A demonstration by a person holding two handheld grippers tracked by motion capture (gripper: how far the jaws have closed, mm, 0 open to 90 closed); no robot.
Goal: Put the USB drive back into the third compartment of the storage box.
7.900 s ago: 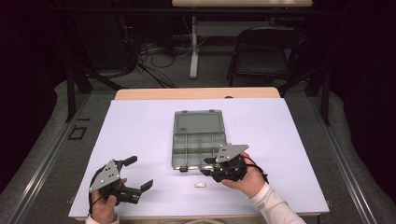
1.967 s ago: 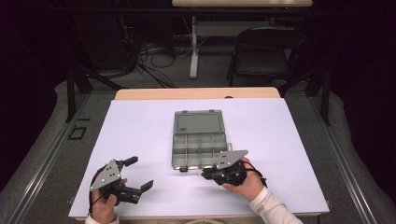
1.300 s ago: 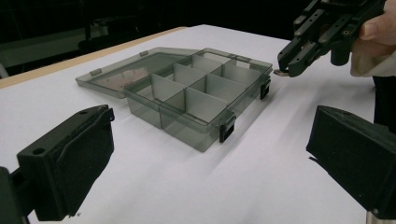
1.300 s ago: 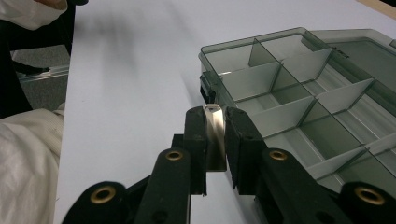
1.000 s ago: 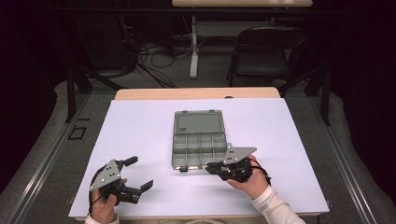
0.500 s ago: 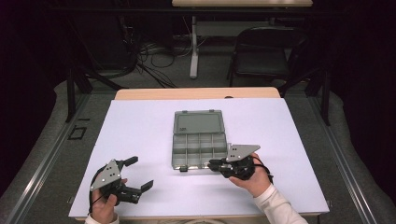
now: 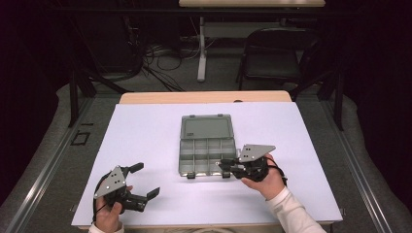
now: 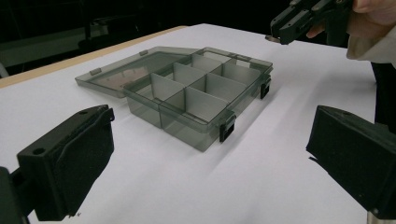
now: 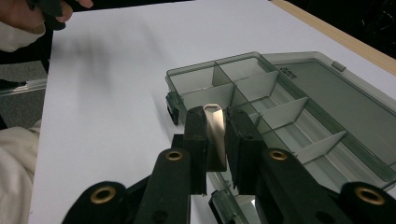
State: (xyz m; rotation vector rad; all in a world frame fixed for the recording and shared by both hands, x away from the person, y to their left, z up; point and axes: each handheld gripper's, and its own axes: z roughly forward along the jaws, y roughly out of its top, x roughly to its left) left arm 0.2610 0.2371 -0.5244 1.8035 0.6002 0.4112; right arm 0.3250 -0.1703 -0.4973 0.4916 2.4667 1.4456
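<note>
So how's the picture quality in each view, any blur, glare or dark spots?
High view: table evenly lit, room behind nearly black. Left gripper view: box sharp, near jaws soft. Right gripper view: metal piece catches a bright sheen; the hand top left looks smeared.

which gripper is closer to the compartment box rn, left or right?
Right. The right gripper sits at the open compartment box's near right corner, shut on a small metal piece. The left gripper rests open, apart from the box, toward the table's near left.
</note>
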